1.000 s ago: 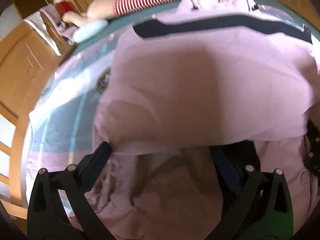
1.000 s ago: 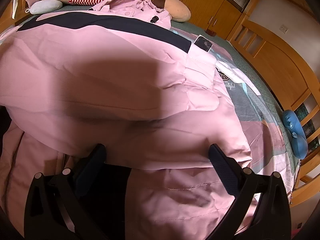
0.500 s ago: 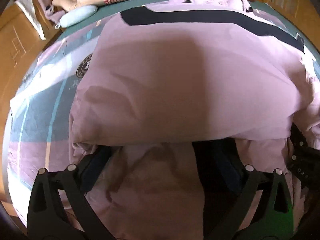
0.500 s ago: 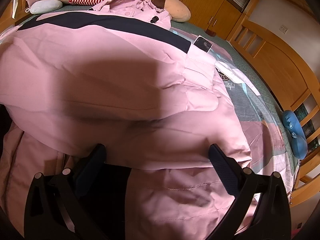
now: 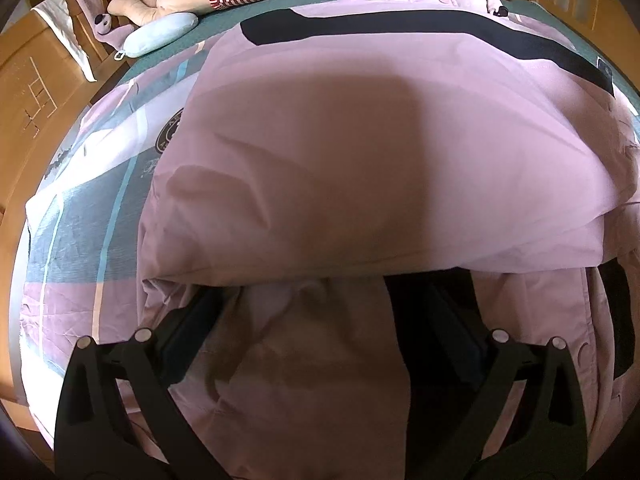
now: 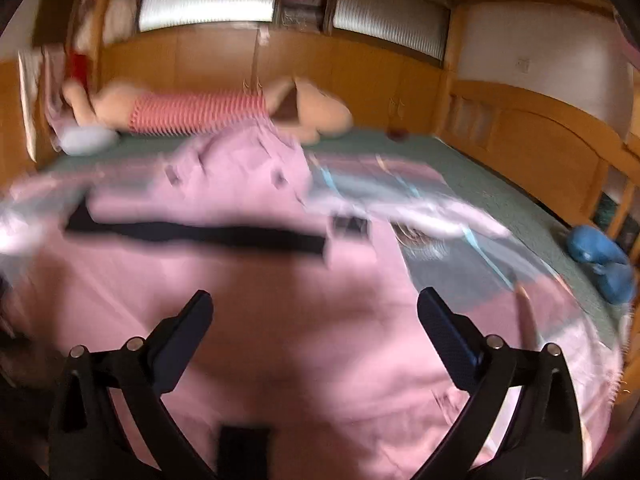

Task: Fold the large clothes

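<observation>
Jacket [image 5: 360,152]: large, pink with a black stripe, spread on the bed [image 6: 500,200], folded layer ahead of both grippers.
Left gripper [image 5: 320,308]: jaws wide apart, tips tucked under the folded edge, gripping nothing.
Right gripper [image 6: 314,312]: jaws wide, above the pink cloth; view blurred.
Beyond the jaws: plush toy [image 6: 192,110] in striped top, pale blue cushion [image 5: 160,34].
Right of the right jaws: blue toy [image 6: 600,260].

You're looking at a wood-panelled bedroom: the bed [image 6: 480,184] is sitting inside a wooden frame [image 6: 552,136], two frosted windows [image 6: 208,0] are glowing above the panelling, and a white wall [image 6: 540,60] is showing on the right.
</observation>
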